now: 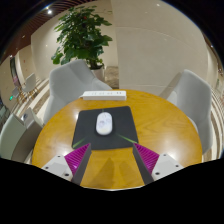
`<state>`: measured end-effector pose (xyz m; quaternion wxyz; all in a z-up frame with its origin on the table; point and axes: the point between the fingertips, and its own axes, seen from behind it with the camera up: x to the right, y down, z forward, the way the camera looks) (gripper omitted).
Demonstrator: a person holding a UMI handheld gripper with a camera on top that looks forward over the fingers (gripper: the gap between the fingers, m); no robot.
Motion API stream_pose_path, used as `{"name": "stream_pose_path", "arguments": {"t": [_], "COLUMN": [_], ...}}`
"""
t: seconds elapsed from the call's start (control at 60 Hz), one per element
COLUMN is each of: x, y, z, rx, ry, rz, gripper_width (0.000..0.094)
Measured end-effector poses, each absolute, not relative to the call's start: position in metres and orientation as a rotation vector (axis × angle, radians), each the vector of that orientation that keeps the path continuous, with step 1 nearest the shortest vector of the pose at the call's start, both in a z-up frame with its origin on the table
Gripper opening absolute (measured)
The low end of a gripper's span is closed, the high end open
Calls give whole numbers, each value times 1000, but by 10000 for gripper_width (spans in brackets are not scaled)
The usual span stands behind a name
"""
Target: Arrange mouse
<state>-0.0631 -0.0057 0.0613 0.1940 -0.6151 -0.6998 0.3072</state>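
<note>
Two fingers (74,160) of the gripper (112,160) spread wide, holding nothing. White mouse (104,123) sits beyond them on the dark mousepad (104,128). Come in crooked and a fingertip probably just shoves it away.

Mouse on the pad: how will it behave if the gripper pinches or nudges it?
The mouse looks small, rigid and smooth-shelled, so probably light, and it may squirt out of a pinch on its rounded sides. Flat on the dark mouse pad, it should slide, not roll. The gripper is open, short of it.
</note>
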Motion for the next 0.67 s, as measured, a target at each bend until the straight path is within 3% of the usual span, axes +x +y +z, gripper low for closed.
{"name": "stream_pose_path", "arguments": {"t": [0.283,0.667], "x": [61,112], "y": [78,97], "z": [90,85], "rx": [-1702,-1721], "ry": [-1937,-1928], "rz": [788,760], "gripper_width": [869,869]}}
